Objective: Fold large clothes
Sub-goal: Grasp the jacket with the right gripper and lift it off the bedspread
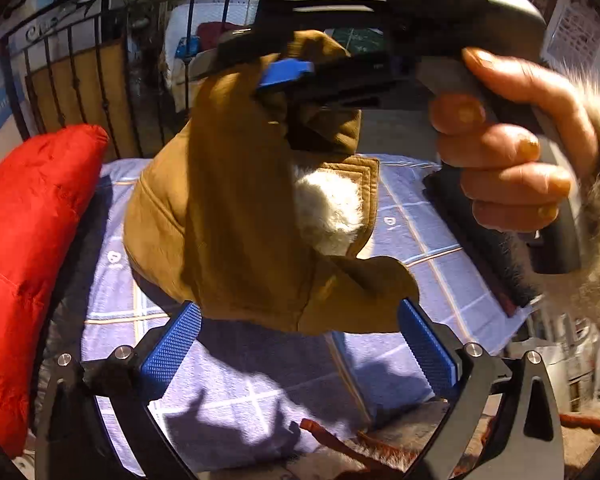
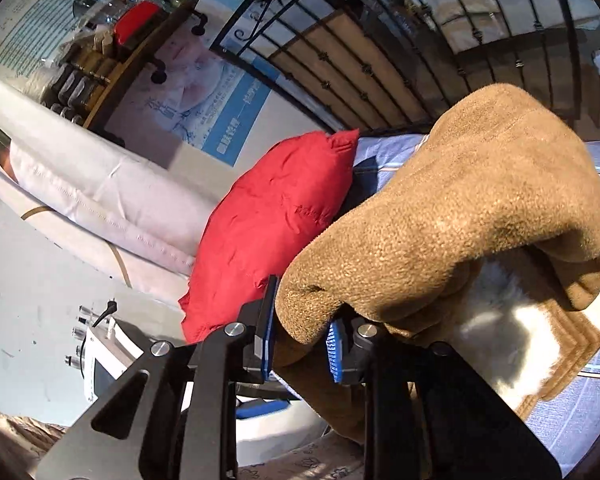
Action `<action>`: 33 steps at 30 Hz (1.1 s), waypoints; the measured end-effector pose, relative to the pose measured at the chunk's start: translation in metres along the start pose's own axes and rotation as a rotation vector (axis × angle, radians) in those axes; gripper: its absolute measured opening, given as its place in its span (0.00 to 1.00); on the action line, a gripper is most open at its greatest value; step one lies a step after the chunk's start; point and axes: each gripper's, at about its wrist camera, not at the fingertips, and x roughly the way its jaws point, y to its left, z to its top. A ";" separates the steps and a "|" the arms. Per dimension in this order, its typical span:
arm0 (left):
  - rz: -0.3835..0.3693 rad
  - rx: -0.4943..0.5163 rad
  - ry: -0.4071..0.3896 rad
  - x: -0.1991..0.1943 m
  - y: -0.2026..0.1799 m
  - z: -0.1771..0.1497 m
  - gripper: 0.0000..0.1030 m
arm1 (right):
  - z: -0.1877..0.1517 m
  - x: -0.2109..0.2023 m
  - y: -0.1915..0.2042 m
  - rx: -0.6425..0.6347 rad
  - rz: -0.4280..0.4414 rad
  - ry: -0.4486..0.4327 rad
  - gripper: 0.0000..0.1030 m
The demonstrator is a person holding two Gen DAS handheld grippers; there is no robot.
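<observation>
A brown fleece coat (image 1: 236,208) with white furry lining (image 1: 328,212) hangs above a blue checked bed sheet (image 1: 240,392). In the left wrist view my right gripper (image 1: 288,76) is shut on the coat's upper fold and holds it up. My left gripper (image 1: 300,356) is open below the coat's lower edge, its blue pads (image 1: 172,348) wide apart. In the right wrist view my right gripper (image 2: 300,344) is shut on a thick fold of the coat (image 2: 460,208), which drapes to the right over the sheet (image 2: 580,400).
A red padded garment or cushion (image 1: 32,240) lies at the bed's left side, also in the right wrist view (image 2: 272,224). A black metal bed rail (image 1: 80,72) stands behind. A white machine (image 2: 104,356) sits low left.
</observation>
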 end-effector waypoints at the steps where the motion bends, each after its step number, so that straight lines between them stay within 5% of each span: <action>1: 0.045 -0.019 0.008 0.009 0.001 0.002 0.94 | 0.007 0.013 0.011 -0.011 0.016 0.038 0.21; 5: 0.061 -0.338 0.120 0.063 0.041 -0.002 0.94 | 0.011 0.046 0.023 -0.032 0.070 0.135 0.22; 8: 0.029 -0.500 0.102 0.079 0.059 -0.004 0.93 | 0.009 0.048 0.024 -0.077 0.054 0.162 0.22; 12: 0.068 -0.434 0.110 0.091 0.047 0.008 0.48 | 0.006 0.042 0.016 -0.074 0.060 0.166 0.21; 14: 0.092 -0.413 0.110 0.093 0.042 0.013 0.37 | 0.000 0.028 0.016 -0.105 0.030 0.131 0.21; 22: 0.163 -0.358 -0.088 -0.010 0.045 0.059 0.24 | -0.012 -0.080 0.017 -0.156 0.063 -0.121 0.20; 29: 0.219 -0.018 -0.337 -0.137 0.002 0.127 0.20 | -0.025 -0.192 0.091 -0.312 0.172 -0.374 0.20; 33: 0.142 0.185 -0.527 -0.213 -0.028 0.143 0.20 | -0.041 -0.271 0.139 -0.450 0.277 -0.506 0.20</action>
